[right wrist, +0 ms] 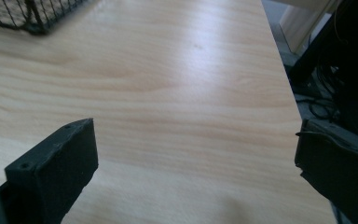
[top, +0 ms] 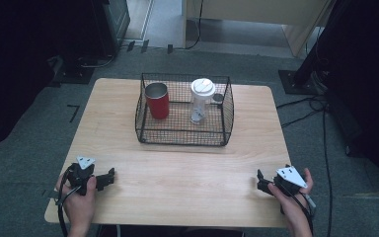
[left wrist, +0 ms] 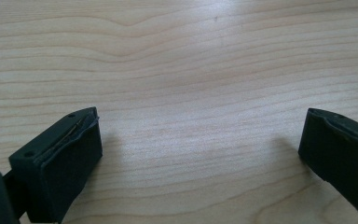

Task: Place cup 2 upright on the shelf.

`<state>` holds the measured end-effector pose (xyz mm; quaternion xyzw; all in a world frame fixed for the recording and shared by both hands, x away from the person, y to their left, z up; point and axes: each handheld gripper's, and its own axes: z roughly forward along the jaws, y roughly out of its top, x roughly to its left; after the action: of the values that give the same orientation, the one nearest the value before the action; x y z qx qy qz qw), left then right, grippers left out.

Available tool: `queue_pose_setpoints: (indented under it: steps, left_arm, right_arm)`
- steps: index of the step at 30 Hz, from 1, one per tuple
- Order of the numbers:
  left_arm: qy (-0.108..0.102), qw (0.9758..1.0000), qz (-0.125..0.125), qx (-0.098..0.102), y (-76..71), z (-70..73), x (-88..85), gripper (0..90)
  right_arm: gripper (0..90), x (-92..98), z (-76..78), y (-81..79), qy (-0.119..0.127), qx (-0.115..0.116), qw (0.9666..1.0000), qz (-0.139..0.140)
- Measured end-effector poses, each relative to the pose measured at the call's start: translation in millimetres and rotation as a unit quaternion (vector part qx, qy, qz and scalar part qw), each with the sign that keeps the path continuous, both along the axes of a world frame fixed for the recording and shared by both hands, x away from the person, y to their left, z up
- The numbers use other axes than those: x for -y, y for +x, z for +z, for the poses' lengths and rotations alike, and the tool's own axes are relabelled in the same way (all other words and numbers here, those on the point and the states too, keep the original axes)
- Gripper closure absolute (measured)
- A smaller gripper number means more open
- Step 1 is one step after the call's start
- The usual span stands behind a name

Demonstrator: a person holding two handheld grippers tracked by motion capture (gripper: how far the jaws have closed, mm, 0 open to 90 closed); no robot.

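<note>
A black wire basket (top: 145, 129) stands at the middle back of the wooden table (top: 177, 173). Inside it a red cup (top: 157, 100) stands upright at the left, and a clear cup with a white lid (top: 202, 99) at the right. My left gripper (top: 109, 177) rests near the table's front left corner, held by a hand; its jaws stand wide apart over bare wood (left wrist: 196, 130) with nothing between them. My right gripper (top: 260, 181) rests near the front right corner, open and empty (right wrist: 196, 154). A corner of the basket (right wrist: 30, 16) shows in the right gripper view.
A small dark round object (top: 218, 98) lies in the basket behind the lidded cup. Black stands and cables (top: 316, 103) sit on the grey carpet to the right of the table. The table's right edge (right wrist: 284, 84) runs close beside my right gripper.
</note>
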<state>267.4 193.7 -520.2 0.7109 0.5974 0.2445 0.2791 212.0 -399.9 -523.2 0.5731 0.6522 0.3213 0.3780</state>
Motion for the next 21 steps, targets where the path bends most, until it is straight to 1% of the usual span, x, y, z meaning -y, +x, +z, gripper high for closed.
queue_pose_setpoints:
  steps: [2,4,5,6,7,10,12,14,15,16,17,18,21]
  left_arm:
    - [0.0,1.0,0.0,0.0,0.0,0.0,0.0,0.0]
    - [0.0,1.0,0.001,0.0,0.0,0.0,0.1,0.0]
    - [-0.001,1.0,0.001,0.0,0.0,0.0,0.1,0.0]
    - [-0.001,1.0,0.001,0.0,0.0,0.0,0.1,0.0]
    - [-0.001,1.0,0.001,0.0,0.0,0.0,0.1,0.0]
    - [-0.001,1.0,0.001,0.0,0.0,0.0,0.1,0.0]
    - [-0.001,1.0,0.001,0.0,0.0,0.0,0.1,0.0]
    - [-0.001,1.0,0.001,0.0,0.0,0.0,0.1,0.0]
    - [0.0,1.0,0.0,0.0,0.0,0.0,0.1,0.0]
    - [0.0,1.0,0.0,0.0,0.0,0.0,0.1,0.0]
    - [-0.001,1.0,0.001,0.0,0.0,-0.1,0.1,0.0]
    - [-0.001,1.0,0.001,0.0,0.0,-0.1,0.1,0.0]
    - [-0.001,1.0,0.001,0.0,0.0,0.0,0.1,0.0]
  right_arm:
    - [0.0,3.8,-1.5,-1.7,-0.02,-0.022,0.9996,0.003]
    - [0.0,6.6,-4.0,-3.9,-0.055,-0.044,0.9974,0.015]
    - [0.0,7.9,-4.8,-5.1,-0.066,-0.05,0.9963,0.023]
    - [0.0,8.5,-5.1,-6.5,-0.069,-0.054,0.9958,0.027]
    - [0.0,9.2,-5.1,-7.4,-0.067,-0.054,0.9959,0.027]
    - [1.0,11.6,-4.8,-7.4,-0.052,-0.061,0.9962,0.033]
    - [1.0,13.9,-4.5,-7.1,-0.031,-0.072,0.9964,0.032]
    - [1.1,16.4,-4.4,-6.8,-0.008,-0.085,0.9958,0.032]
    - [1.1,17.4,-4.4,-6.7,0.009,-0.094,0.9951,0.031]
    - [1.1,19.2,-4.6,-6.1,0.03,-0.105,0.9935,0.033]
    - [0.2,21.1,-5.2,-5.3,0.057,-0.12,0.9905,0.035]
    - [0.0,21.5,-5.6,-4.7,0.062,-0.124,0.9898,0.032]
    - [0.0,21.5,-5.6,-4.6,0.062,-0.124,0.9898,0.032]
